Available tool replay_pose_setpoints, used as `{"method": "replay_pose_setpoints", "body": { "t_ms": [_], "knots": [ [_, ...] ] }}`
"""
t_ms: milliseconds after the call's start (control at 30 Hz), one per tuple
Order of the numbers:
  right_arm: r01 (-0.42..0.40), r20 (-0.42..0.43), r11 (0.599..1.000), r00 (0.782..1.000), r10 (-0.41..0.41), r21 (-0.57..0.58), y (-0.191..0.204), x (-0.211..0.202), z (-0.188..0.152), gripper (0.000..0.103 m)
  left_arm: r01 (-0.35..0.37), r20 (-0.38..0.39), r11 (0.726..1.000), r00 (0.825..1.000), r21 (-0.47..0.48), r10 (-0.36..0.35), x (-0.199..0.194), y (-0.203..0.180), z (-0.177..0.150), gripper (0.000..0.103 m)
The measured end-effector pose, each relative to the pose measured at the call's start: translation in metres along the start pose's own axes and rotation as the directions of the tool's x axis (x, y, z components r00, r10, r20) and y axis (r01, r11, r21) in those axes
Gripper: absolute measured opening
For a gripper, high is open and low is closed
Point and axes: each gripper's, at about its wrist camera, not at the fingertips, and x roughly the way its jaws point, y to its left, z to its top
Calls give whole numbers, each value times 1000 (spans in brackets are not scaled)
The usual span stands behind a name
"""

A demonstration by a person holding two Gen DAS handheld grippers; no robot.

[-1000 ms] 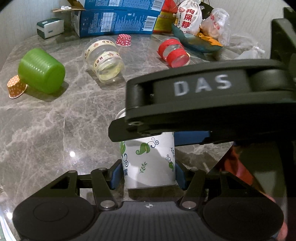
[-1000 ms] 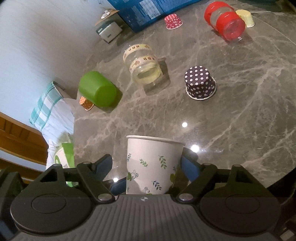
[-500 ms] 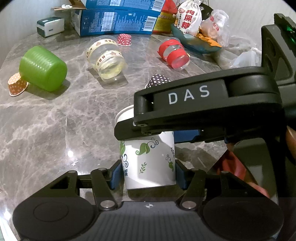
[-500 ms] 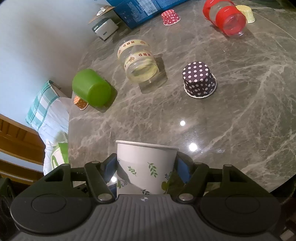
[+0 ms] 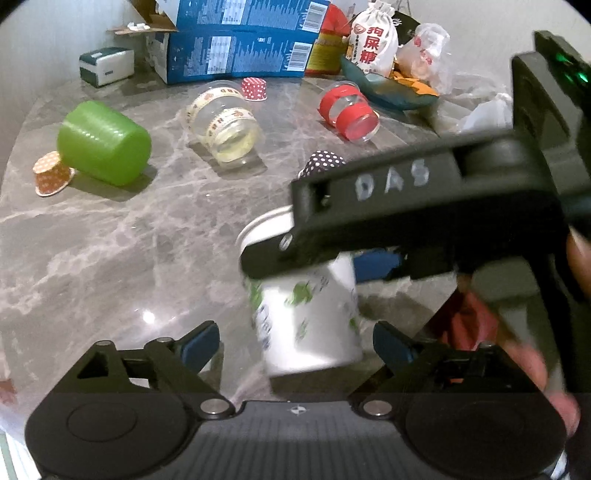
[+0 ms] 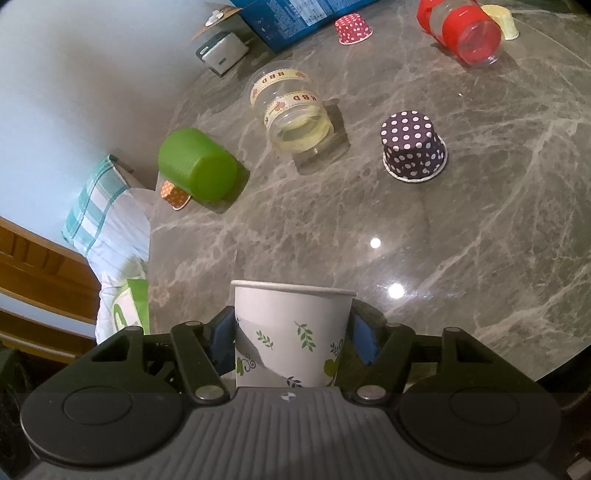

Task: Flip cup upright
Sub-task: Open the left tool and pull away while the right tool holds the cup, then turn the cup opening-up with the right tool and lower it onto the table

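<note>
A white paper cup with green leaf print (image 5: pixel 306 317) stands mouth up between the two grippers. My right gripper (image 6: pixel 293 338) is shut on the cup (image 6: pixel 291 332) from both sides; in the left wrist view its black body (image 5: pixel 424 221) crosses over the cup's rim. My left gripper (image 5: pixel 295 343) is open, its blue pads (image 5: pixel 199 345) standing apart from the cup's sides. The cup leans a little in the left wrist view.
On the grey marble table (image 6: pixel 480 221): a green cup (image 6: pixel 195 168) on its side, a clear jar (image 6: pixel 291 110) on its side, a red-banded jar (image 6: pixel 465 27), an upside-down purple dotted paper cup (image 6: pixel 412 147), small orange (image 6: pixel 175 195) and red dotted cups (image 6: pixel 352 27). Boxes and bags (image 5: pixel 236 40) stand at the back. The table edge is near at right.
My left gripper has opened and let go of the paper cup. My right gripper stays shut on it. The cup looks tilted and blurred in the left wrist view.
</note>
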Motion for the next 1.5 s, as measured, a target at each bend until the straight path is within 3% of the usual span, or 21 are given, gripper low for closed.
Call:
{"method": "replay_pose_setpoints", "body": {
  "t_ms": [133,267,400,467,567,667,767,867,900,967,1100,1200,1333,1500],
  "knots": [
    [-8,4,1000,1000,8,-3,0,-2,0,66,28,38,999,999,-24,-28,-27,21,-24,92],
    [-16,36,1000,999,16,-2,-3,-8,0,66,84,134,992,988,-92,-71,-61,52,-42,92],
    [15,155,997,988,-3,-76,4,-27,-6,66,112,249,982,966,-154,-71,-81,77,-48,93],
    [63,278,985,960,-16,-159,13,-44,-15,66,141,304,974,949,-178,-82,-86,85,-48,94],
    [183,508,945,861,-21,-272,25,-69,-37,66,171,382,971,919,-170,-95,-90,88,-47,99],
    [289,681,888,732,37,-359,26,-81,-62,66,145,437,979,897,-146,-68,-89,84,-46,99],
    [376,776,813,615,141,-445,20,-73,-83,65,122,485,979,874,-162,-29,-89,83,-48,100],
    [496,856,749,484,182,-440,7,-48,-104,65,165,514,972,856,-166,-58,-85,85,-49,102],
    [514,870,742,456,189,-431,3,-40,-107,65,177,517,970,853,-164,-69,-83,84,-49,103],
    [519,887,751,421,190,-408,-8,-21,-112,65,193,522,970,848,-149,-88,-78,82,-49,103],
    [476,907,801,378,187,-364,-22,2,-114,65,199,511,971,853,-132,-105,-69,76,-51,103],
    [492,919,799,351,181,-346,-25,9,-119,65,179,500,976,861,-124,-95,-65,72,-50,103],
    [509,920,790,352,172,-342,-26,15,-120,65,178,495,976,864,-126,-94,-61,70,-51,103],
    [514,913,784,377,158,-348,-25,21,-123,65,172,472,977,876,-126,-93,-52,68,-51,103]
  ]
}}
